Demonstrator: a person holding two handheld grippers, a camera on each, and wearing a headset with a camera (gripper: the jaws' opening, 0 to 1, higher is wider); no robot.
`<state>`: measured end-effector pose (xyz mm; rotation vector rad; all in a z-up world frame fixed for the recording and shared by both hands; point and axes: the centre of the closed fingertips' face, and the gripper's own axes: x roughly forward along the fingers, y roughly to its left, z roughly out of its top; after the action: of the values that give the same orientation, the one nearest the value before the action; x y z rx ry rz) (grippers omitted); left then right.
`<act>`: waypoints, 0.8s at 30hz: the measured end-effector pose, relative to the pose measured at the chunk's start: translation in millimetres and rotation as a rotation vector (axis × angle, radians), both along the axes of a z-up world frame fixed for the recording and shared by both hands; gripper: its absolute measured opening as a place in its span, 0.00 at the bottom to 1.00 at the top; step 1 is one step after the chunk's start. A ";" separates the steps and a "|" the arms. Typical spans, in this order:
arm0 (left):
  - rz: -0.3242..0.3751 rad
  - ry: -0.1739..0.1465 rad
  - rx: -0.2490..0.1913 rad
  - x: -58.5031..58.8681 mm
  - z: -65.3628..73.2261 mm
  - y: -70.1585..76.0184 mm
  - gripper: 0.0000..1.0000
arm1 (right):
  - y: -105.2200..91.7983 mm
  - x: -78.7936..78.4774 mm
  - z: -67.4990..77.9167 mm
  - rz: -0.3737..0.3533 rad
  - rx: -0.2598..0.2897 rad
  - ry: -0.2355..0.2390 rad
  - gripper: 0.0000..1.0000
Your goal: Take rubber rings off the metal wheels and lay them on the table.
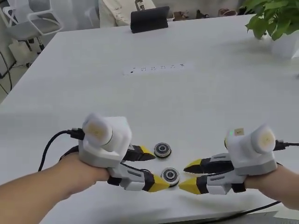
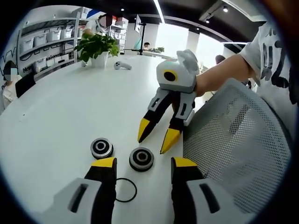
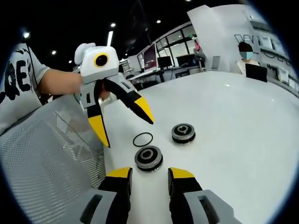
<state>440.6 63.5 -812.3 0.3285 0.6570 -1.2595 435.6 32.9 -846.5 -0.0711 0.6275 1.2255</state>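
Observation:
Two small metal wheels lie near the table's front edge: the nearer wheel (image 1: 170, 176) (image 2: 141, 159) (image 3: 149, 158) and the farther wheel (image 1: 162, 150) (image 2: 102, 148) (image 3: 183, 133). A loose black rubber ring (image 2: 125, 190) (image 3: 143, 139) lies flat on the table beside them, under the left gripper. My left gripper (image 1: 157, 169) (image 2: 142, 164) (image 3: 126, 129) is open, its tips either side of the nearer wheel, not touching it. My right gripper (image 1: 184, 175) (image 3: 150, 173) (image 2: 155, 139) is open too, pointing at the same wheel from the opposite side.
The white table (image 1: 196, 102) runs far back, with a socket strip (image 1: 156, 68) set into it. A potted plant (image 1: 275, 23) and a dark case (image 1: 149, 19) stand at the far edge. A white mesh chair back (image 2: 233, 140) is close behind the front edge.

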 end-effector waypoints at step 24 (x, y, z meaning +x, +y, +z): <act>-0.023 0.018 0.021 -2.3 -18.8 -13.5 0.27 | 10.1 1.4 -6.8 0.023 -0.008 -0.040 0.22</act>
<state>438.3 50.0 -831.1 0.3433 0.6840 -1.2795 437.0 42.9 -853.3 -0.1098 0.5983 1.2412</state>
